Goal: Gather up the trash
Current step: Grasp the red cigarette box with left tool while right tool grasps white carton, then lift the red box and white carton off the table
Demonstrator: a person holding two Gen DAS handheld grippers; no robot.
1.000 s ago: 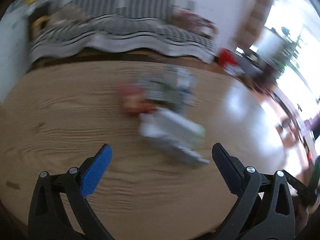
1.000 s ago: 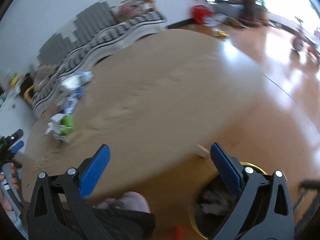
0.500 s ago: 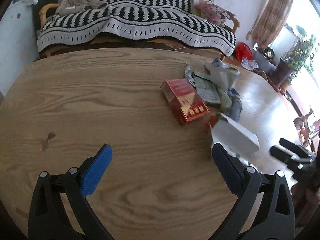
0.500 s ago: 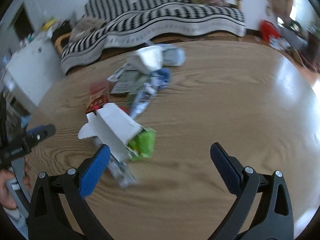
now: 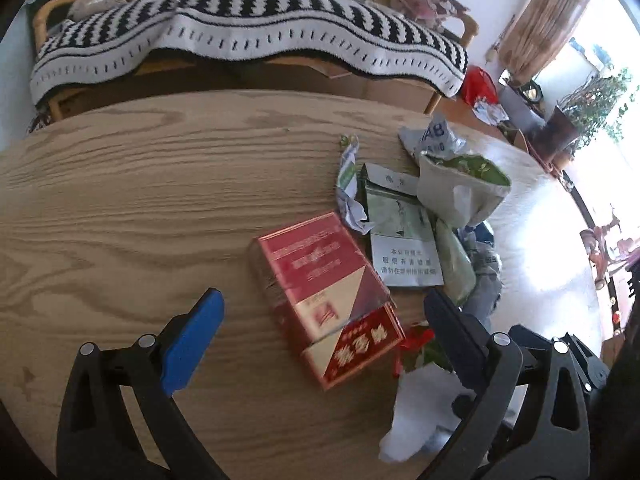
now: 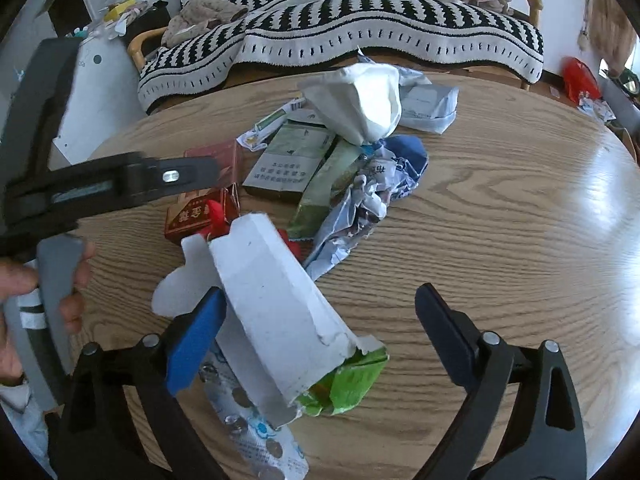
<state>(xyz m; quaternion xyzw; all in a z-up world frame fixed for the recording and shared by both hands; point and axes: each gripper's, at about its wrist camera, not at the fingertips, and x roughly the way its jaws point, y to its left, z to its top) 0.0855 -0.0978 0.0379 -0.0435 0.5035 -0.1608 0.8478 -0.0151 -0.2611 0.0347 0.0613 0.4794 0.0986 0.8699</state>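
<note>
A pile of trash lies on the round wooden table (image 5: 120, 200). My left gripper (image 5: 324, 304) is open and low over a red cigarette pack (image 5: 312, 268), which lies between its jaws without touching the pads. My right gripper (image 6: 320, 300) is closing around a torn white carton (image 6: 272, 312). Its left pad is beside the carton and its right pad stands well clear. That carton (image 5: 420, 408) also shows by the left gripper's right finger. A green wrapper (image 6: 348, 380) and a blister pack (image 6: 256, 432) lie under the carton.
Behind lie a green cigarette pack (image 6: 292, 160), a white crumpled bag (image 6: 360, 104) and a blue-and-white wrapper (image 6: 372, 200). A sofa with a striped blanket (image 5: 240, 20) stands past the table's far edge. A hand (image 6: 16, 280) holds the left gripper's handle at the left.
The right gripper swung from a bin at the table's edge over to the trash pile and narrowed its jaws. The left gripper moved forward and down onto the red pack.
</note>
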